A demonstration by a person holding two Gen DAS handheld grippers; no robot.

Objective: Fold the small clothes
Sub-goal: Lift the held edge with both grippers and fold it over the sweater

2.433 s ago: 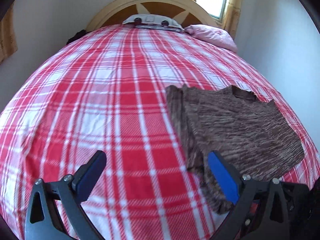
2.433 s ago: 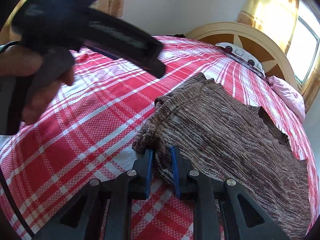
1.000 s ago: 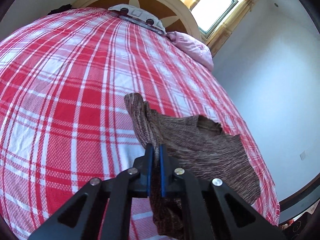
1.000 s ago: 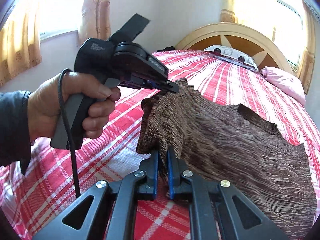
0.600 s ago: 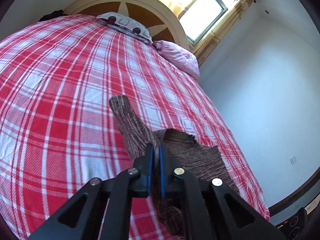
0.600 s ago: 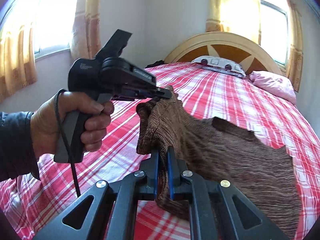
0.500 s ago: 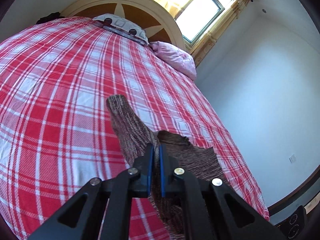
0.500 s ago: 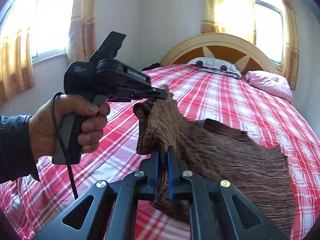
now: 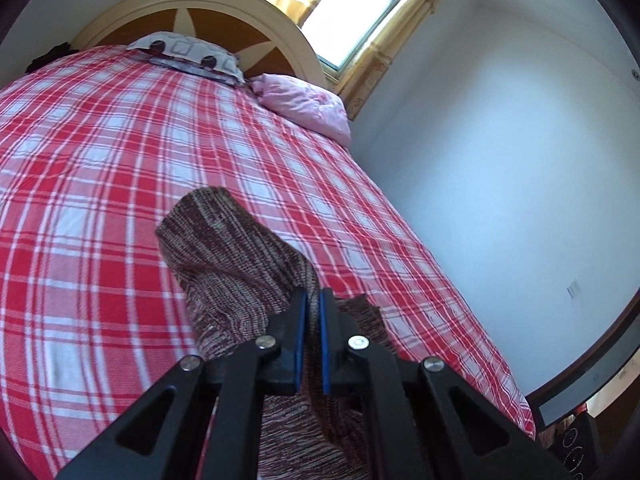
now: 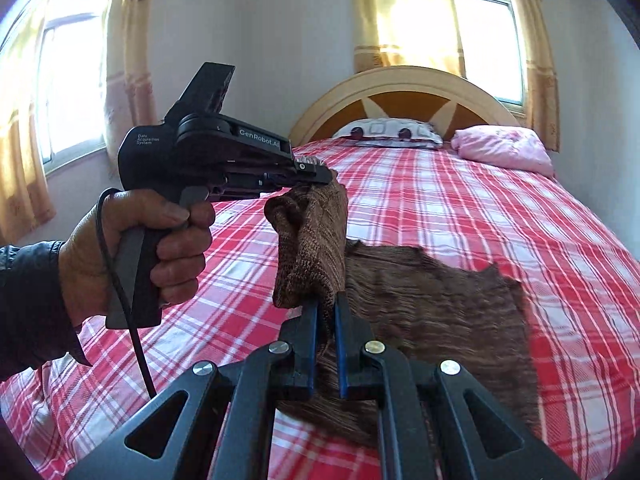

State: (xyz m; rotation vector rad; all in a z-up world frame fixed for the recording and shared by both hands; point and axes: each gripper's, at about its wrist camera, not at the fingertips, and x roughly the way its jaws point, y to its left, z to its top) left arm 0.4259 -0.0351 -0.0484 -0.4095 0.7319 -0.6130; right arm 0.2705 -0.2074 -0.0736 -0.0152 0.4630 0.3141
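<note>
Right-wrist view puts my right gripper (image 10: 325, 312) at the bottom of the frame, its blue-padded black jaws clamped on a bunched edge of the brown marled knit top (image 10: 432, 292). Just beyond it my left gripper (image 10: 320, 174), a black pistol-grip tool held in the person's left hand (image 10: 140, 240), is pinched shut on the same edge further along, so a fold of fabric hangs between the two while the rest lies draped on the red-and-white checked bedspread (image 10: 500, 208). I judge the top light, soft and limp: it sags wherever it is unsupported, so it needs holding at two spread points on the hem or side edge, and the knit looks grippy enough not to slip from the pads. From the left wrist camera I see only that gripper (image 9: 313, 298) closed on the cloth (image 9: 224, 252), with a rounded loop of knit standing up ahead of it; the other tool and the hand do not show there. That view adds the bare white wall (image 9: 500, 152) to the right of the bed, while the right one alone shows how much of the top rests flat, plus the arched wooden headboard (image 10: 404, 92) and pink pillow (image 10: 502, 148).
</note>
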